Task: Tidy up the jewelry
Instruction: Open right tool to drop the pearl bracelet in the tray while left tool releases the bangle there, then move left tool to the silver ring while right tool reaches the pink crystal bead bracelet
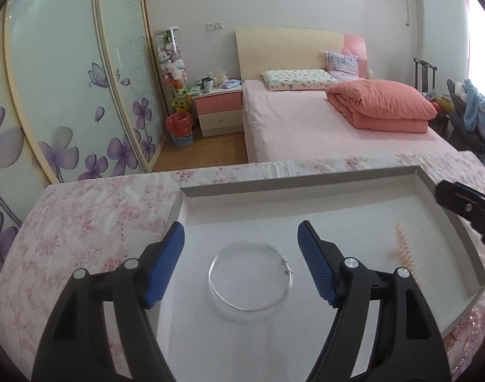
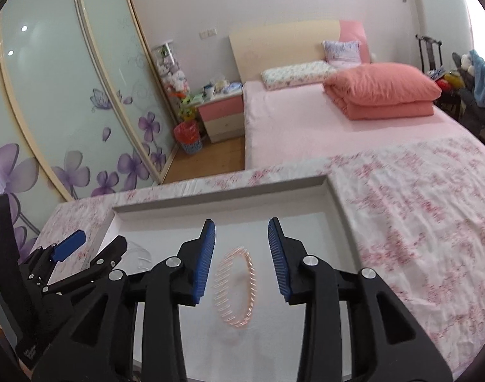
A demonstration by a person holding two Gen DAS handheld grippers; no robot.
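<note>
Nearest, the left gripper (image 1: 241, 265) stands with its jaws wide apart, ribbed blue pads (image 1: 166, 264) on black angular plastic arms. Just ahead of the pads and centred in the gap lies a thin clear bangle (image 1: 250, 278), a smooth round hoop with a small silvery clasp on its right side, flat on the matte white floor of a shallow tray (image 1: 299, 178). It touches neither pad.

Likewise the right gripper (image 2: 241, 262) has its jaws apart, though by a narrower gap, holding nothing. Between its ribbed pads and slightly forward rests a pink coiled bracelet (image 2: 234, 286), a springy spiral bent into an oval, lying on the same white tray (image 2: 220, 195) floor; from the left wrist view this bracelet (image 1: 404, 254) shows edge-on, well to the right of the left jaws.

Beyond the jaws rises the tray's straight low grey-white wall with square corners. The tray sits on a wrinkled cloth (image 2: 417, 222) printed with small pink blossoms. Farther off stands a bed (image 1: 306, 121) with a pink sheet, a folded puffy salmon quilt (image 1: 382, 105), and a frosted wardrobe (image 1: 60, 95) with purple flowers.
</note>
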